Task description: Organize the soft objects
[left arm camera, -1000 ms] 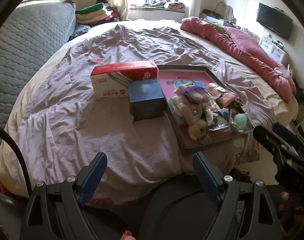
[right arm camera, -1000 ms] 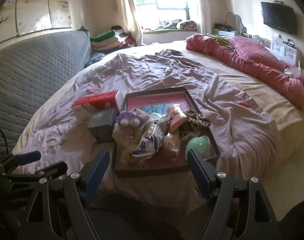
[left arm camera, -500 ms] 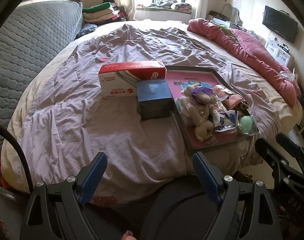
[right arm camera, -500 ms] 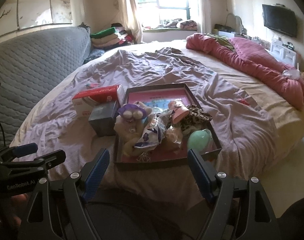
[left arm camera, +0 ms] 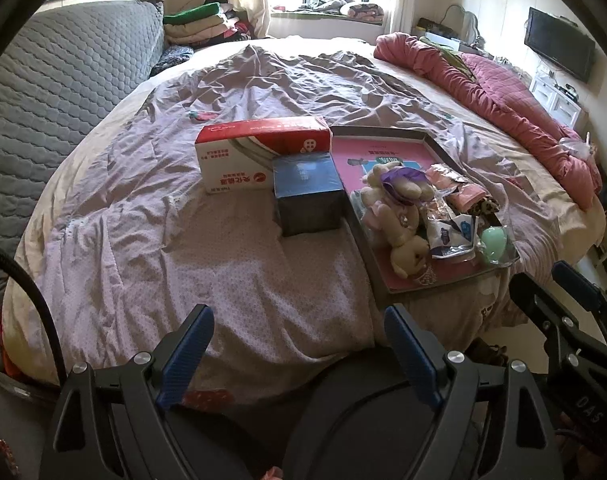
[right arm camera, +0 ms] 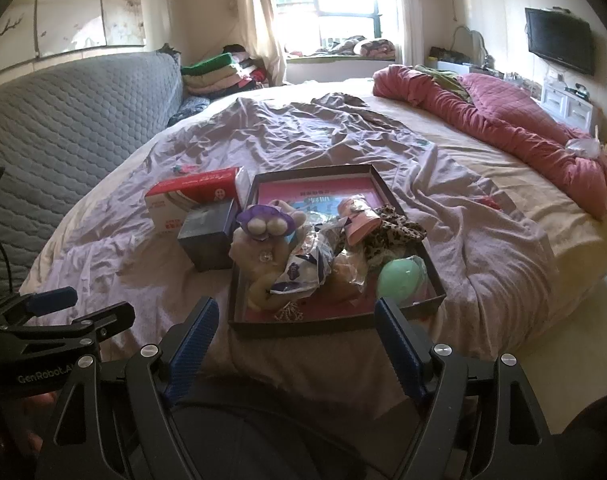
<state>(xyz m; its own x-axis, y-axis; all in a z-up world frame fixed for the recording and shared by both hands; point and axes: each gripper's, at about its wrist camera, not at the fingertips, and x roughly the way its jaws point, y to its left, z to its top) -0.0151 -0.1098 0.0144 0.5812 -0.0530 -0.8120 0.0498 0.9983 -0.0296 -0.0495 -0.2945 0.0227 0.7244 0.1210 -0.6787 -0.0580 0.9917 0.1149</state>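
A dark tray [left arm camera: 383,130] [right arm camera: 315,170] with a pink bottom lies on the bed near its front edge. It holds a beige plush toy [left arm camera: 399,216] [right arm camera: 263,240], a white plastic packet [right arm camera: 299,274], a pink bundle [right arm camera: 359,220], leopard-print fabric [right arm camera: 391,236] and a mint-green egg shape [left arm camera: 493,242] [right arm camera: 399,280]. My left gripper [left arm camera: 299,354] hangs open and empty over the front of the bed, left of the tray. My right gripper [right arm camera: 294,344] is open and empty just short of the tray's near rim.
A red-and-white carton [left arm camera: 259,152] and a dark blue box [left arm camera: 307,200] stand on the wrinkled purple sheet [left arm camera: 183,260], touching the tray's left side. A grey quilted headboard [left arm camera: 63,92] runs along the left. A red quilt [left arm camera: 503,108] lies far right.
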